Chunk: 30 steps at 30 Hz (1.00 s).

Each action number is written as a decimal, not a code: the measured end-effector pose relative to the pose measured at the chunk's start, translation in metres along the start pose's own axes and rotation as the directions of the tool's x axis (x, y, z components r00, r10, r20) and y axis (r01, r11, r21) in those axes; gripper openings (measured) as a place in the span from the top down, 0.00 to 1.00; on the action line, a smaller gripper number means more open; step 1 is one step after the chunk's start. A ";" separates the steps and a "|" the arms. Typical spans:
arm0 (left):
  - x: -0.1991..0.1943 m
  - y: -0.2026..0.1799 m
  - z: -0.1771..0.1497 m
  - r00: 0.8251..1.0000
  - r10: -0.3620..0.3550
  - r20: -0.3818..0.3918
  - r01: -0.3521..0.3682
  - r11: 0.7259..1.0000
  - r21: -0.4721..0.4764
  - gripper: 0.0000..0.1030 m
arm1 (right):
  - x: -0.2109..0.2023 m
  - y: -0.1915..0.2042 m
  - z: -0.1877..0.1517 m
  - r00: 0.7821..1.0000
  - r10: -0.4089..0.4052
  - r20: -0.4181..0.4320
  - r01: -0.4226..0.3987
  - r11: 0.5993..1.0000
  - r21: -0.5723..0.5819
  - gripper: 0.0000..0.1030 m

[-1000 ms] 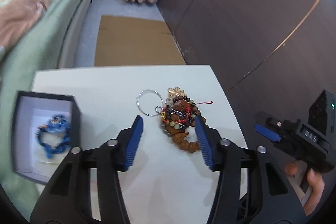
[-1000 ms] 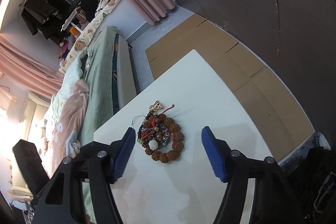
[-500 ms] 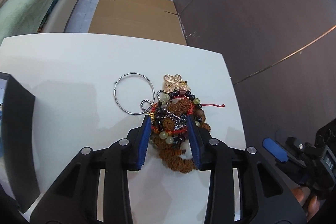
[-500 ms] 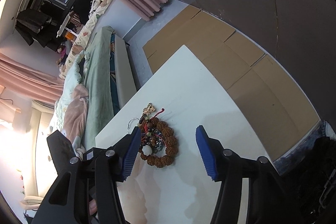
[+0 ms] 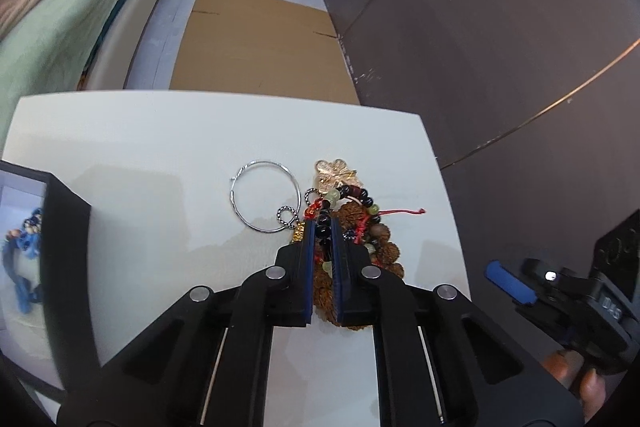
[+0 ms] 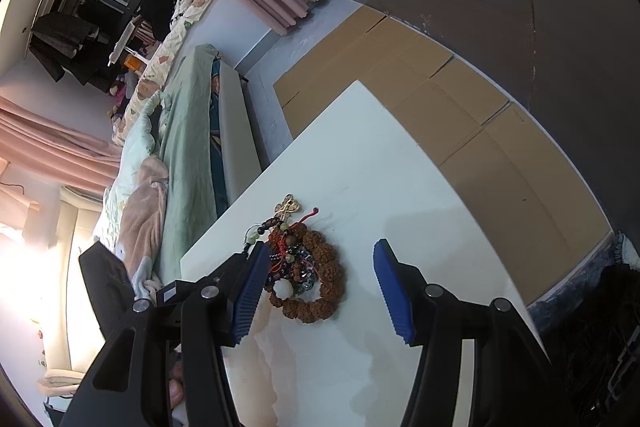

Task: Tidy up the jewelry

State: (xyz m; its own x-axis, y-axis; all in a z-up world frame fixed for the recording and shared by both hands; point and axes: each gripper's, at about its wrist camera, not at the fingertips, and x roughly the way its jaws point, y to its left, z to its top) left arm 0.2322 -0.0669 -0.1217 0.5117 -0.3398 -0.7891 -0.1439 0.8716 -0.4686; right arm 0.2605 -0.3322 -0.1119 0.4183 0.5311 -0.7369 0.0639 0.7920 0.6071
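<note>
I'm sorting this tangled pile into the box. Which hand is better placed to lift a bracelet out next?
Left. The left gripper has just closed on the dark beaded bracelet in the pile; the right gripper hangs open, gripping nothing.

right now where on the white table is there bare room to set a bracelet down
Bare patches: the white table beyond the thin silver hoop, and between hoop and open black box. Crowded: the tangled bead bracelet pile near the right edge.

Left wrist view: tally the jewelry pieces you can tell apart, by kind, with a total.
Silver hoop: 1
Small twisted ring: 1
Gold charm: 1
Brown seed bracelet: 1
Dark-and-green bead strand: 1
Blue piece in the box: 1
Total: 6; the other tangled strands cannot be separated.
</note>
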 end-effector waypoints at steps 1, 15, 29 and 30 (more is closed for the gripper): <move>-0.002 0.000 0.001 1.000 -0.007 0.001 0.007 1.000 -0.001 0.92 | 0.002 0.002 0.000 1.000 0.001 -0.003 -0.001 1.000 -0.003 0.47; -0.052 0.011 -0.005 0.995 -0.081 0.063 0.080 0.997 0.020 0.92 | 0.046 0.012 0.004 0.999 0.023 -0.047 -0.022 1.000 0.016 0.54; -0.091 0.054 0.008 0.983 -0.105 0.152 0.108 0.994 -0.006 0.92 | 0.092 0.013 0.015 0.999 0.009 -0.038 -0.006 0.998 0.069 0.96; -0.094 0.059 0.010 0.981 -0.108 0.158 0.112 0.994 -0.013 0.92 | 0.091 0.014 0.015 0.999 0.011 -0.034 -0.009 0.998 0.069 0.96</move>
State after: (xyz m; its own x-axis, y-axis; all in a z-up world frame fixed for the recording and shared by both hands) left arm 0.1837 0.0201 -0.0712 0.6520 -0.3720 -0.6606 -0.0966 0.8235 -0.5590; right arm 0.3131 -0.2769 -0.1656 0.3879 0.5501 -0.7395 0.1223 0.7645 0.6329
